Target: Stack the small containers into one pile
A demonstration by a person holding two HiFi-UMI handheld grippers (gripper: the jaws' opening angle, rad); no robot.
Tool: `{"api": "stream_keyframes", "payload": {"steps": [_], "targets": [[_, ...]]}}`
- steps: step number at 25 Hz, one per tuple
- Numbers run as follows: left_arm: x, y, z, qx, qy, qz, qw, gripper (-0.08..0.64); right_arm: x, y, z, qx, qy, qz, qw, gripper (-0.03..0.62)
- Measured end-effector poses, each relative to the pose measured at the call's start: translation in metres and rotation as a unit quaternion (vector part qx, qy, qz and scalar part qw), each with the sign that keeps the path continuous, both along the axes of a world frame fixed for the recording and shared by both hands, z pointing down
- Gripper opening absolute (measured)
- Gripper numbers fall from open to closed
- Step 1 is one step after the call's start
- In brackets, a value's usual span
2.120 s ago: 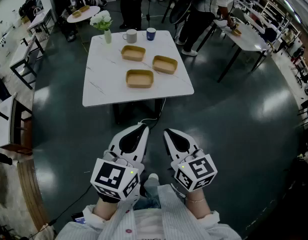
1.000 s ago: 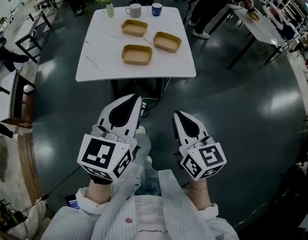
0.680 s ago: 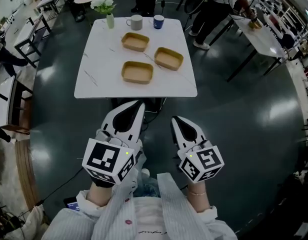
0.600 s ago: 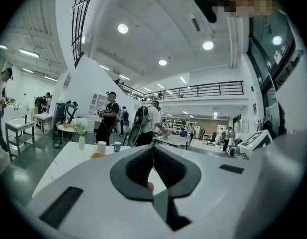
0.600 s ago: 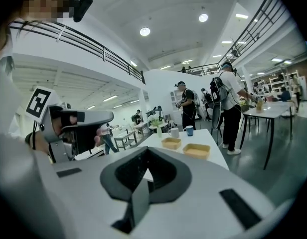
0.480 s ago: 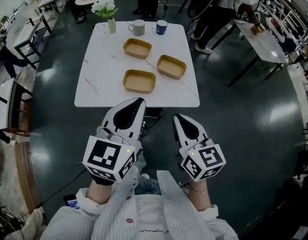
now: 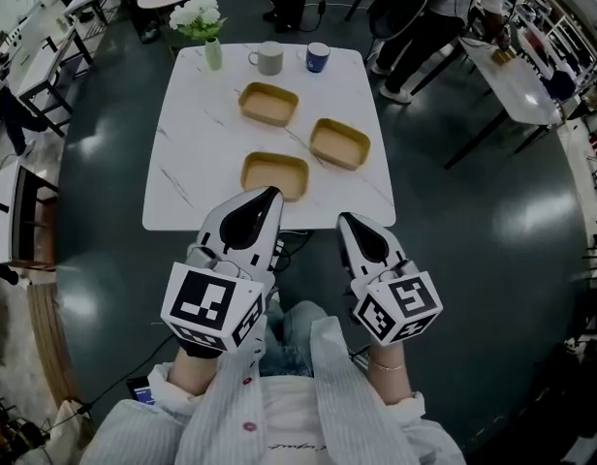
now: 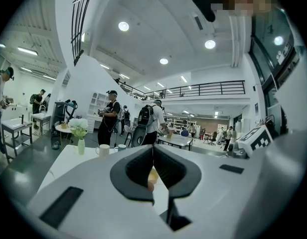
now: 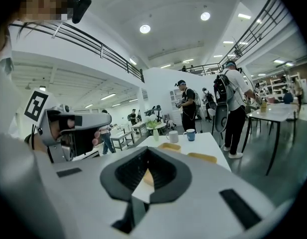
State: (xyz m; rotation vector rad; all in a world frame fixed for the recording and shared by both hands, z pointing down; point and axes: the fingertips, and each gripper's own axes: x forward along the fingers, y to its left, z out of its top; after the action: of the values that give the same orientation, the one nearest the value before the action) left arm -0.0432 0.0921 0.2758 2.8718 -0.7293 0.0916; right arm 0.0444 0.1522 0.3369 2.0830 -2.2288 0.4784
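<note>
While no container sits inside another, the stacking counts as not begun: nothing done, all of it left.

- Table [image 7: 182,163]: white marble top, straight ahead of the person.
- Small containers, three, tan, shallow, open side up, each lying singly on the table and apart from the others:
  - near container [image 7: 275,174], by the near edge
  - right container [image 7: 340,143], farther and to the right
  - far container [image 7: 269,104], beyond both, toward the middle
- Left gripper [image 7: 268,196]: jaws pressed together, nothing between them. It is raised at the table's near edge and touches no container.
- Right gripper [image 7: 344,221]: jaws likewise pressed together and empty, just right of the left one, nearer than the table.
- Other items at the far edge, well apart from the containers: grey mug [image 7: 270,58], blue mug [image 7: 318,56], vase of flowers [image 7: 204,22].

Remaining, as judged: reach in, lift two containers in turn and nest each onto the third.
</note>
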Motion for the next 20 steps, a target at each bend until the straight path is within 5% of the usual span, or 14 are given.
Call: {"api": "stream_keyframes", "payload": {"steps": [13, 20], "targets": [[0.036, -0.048, 0.023, -0.026, -0.017, -0.027, 0.9992, 0.018, 0.041, -0.051, 0.024, -0.031, -0.022, -0.028, 0.999, 0.012], [0.09, -0.09, 0.019, -0.023, -0.015, -0.058, 0.9979, 0.018, 0.089, -0.102, 0.024, -0.036, -0.016, -0.074, 0.996, 0.011]]}}
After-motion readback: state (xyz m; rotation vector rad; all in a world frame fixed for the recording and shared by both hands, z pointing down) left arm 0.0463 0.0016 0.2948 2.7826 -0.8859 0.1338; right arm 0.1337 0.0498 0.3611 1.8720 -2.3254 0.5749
